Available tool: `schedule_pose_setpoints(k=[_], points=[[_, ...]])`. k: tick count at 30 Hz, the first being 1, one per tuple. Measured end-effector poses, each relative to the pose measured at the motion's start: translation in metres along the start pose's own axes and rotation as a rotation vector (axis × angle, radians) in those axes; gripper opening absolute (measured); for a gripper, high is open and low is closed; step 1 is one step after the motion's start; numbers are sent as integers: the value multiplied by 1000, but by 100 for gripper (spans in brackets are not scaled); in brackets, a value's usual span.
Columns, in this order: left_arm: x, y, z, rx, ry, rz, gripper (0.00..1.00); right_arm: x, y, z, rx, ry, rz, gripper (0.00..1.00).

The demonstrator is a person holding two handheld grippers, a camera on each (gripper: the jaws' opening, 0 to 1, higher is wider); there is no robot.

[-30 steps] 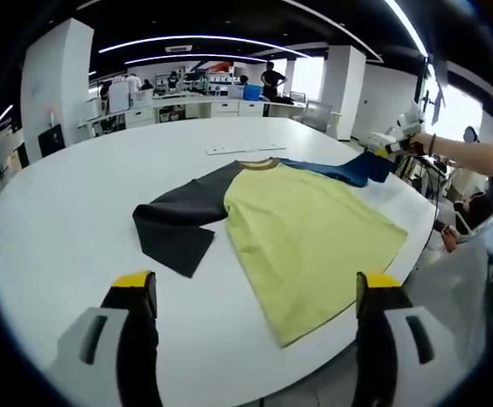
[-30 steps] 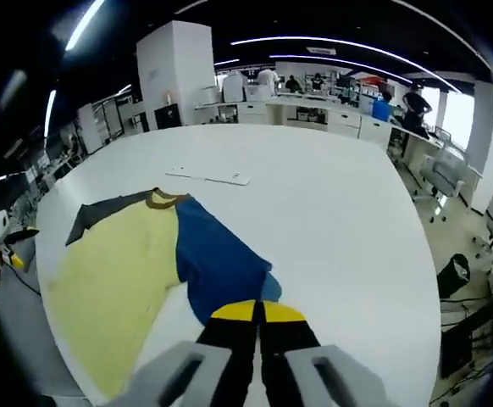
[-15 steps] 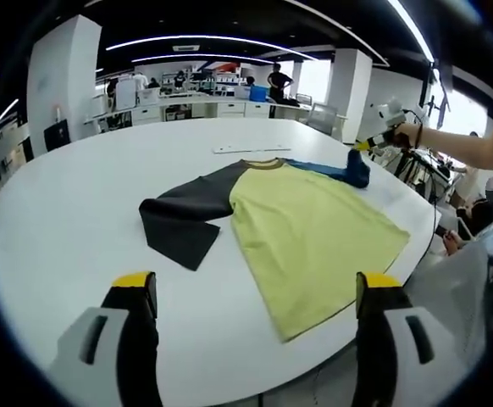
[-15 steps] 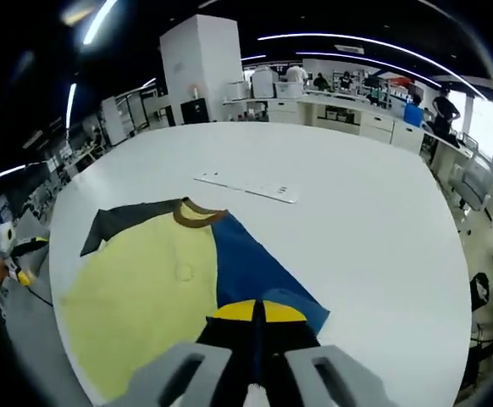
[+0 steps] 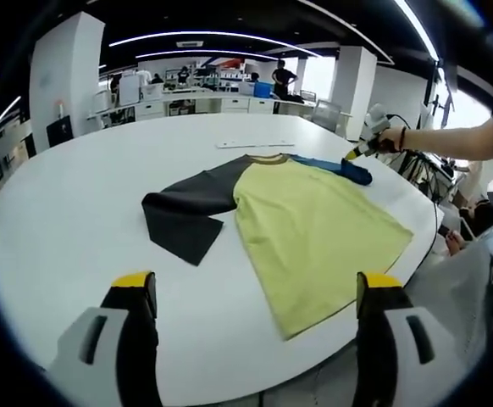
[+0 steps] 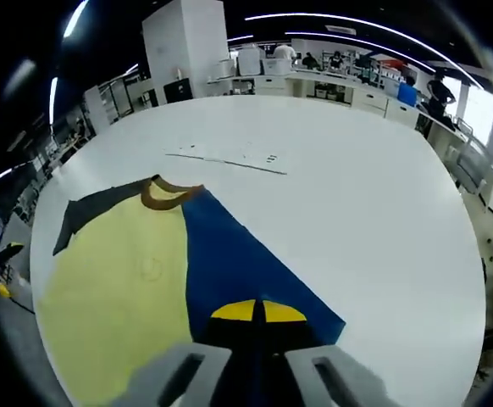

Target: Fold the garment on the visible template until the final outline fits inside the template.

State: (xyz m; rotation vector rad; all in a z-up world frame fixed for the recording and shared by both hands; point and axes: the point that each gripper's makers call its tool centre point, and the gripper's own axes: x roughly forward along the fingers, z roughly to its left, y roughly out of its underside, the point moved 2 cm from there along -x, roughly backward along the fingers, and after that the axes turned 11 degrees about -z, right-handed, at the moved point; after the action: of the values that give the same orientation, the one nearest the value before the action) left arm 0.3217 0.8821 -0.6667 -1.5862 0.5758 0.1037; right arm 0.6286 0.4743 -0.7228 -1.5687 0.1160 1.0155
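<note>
A shirt with a yellow-green body (image 5: 314, 229), a brown collar (image 5: 268, 158), a dark grey sleeve (image 5: 183, 216) and a blue sleeve (image 5: 335, 167) lies flat on the round white table (image 5: 77, 195). My left gripper (image 5: 255, 288) hovers open over the near table edge, short of the shirt's hem. My right gripper (image 6: 257, 312) is shut on the end of the blue sleeve (image 6: 238, 267), beside the yellow body (image 6: 119, 297). From the left gripper view, that right gripper (image 5: 357, 153) is held by a hand at the sleeve end. A thin pale template strip (image 5: 251, 144) lies beyond the collar.
The table edge (image 5: 416, 254) runs close along the shirt's right side, with a seated person (image 5: 475, 216) just past it. Desks, a white pillar (image 5: 60, 76) and standing people line the far side of the room. Bare tabletop (image 6: 373, 195) stretches right of the blue sleeve.
My right gripper has carried the blue sleeve's end inward toward the shirt body and lower to the table. The left gripper has stayed open and nearly still.
</note>
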Motion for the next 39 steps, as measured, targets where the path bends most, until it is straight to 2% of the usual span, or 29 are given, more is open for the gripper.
schedule_pose_setpoints(k=[6,9,12,14,16,18,20,25,32,34,37,39], points=[[4,-3,0,18,3,-4,96,2,17,-4,-6,11,43,0],[4,-4,0,12,4,-9,96,1,21,-5,3,11,44,0],[4,-4,0,16,3,-8,96,-2,16,-3,-9,-6,5,10],[3,-3,1,9,-4,-8,97,-6,7,-2,-57,-37,-43,21],[3,-3,2,8,-12,-7,99,-12,5,0,-71,-55,-55,35],[3,-4,4,7,-15,-15,99,-19,1,4,-106,-87,-73,43],[3,-6,5,7,-14,-23,99,-26,1,7,-144,-110,-70,48],[2,-8,2,17,-7,-25,99,-42,17,15,-218,-170,2,57],[-1,-13,-1,28,1,-34,99,-54,34,23,-273,-224,55,57],[-2,-13,-1,25,0,-37,99,-55,40,22,-297,-217,76,55],[-3,-13,-2,29,7,-37,99,-56,46,22,-303,-220,90,48],[-4,-14,-4,24,15,-40,99,-56,50,21,-314,-210,95,39]])
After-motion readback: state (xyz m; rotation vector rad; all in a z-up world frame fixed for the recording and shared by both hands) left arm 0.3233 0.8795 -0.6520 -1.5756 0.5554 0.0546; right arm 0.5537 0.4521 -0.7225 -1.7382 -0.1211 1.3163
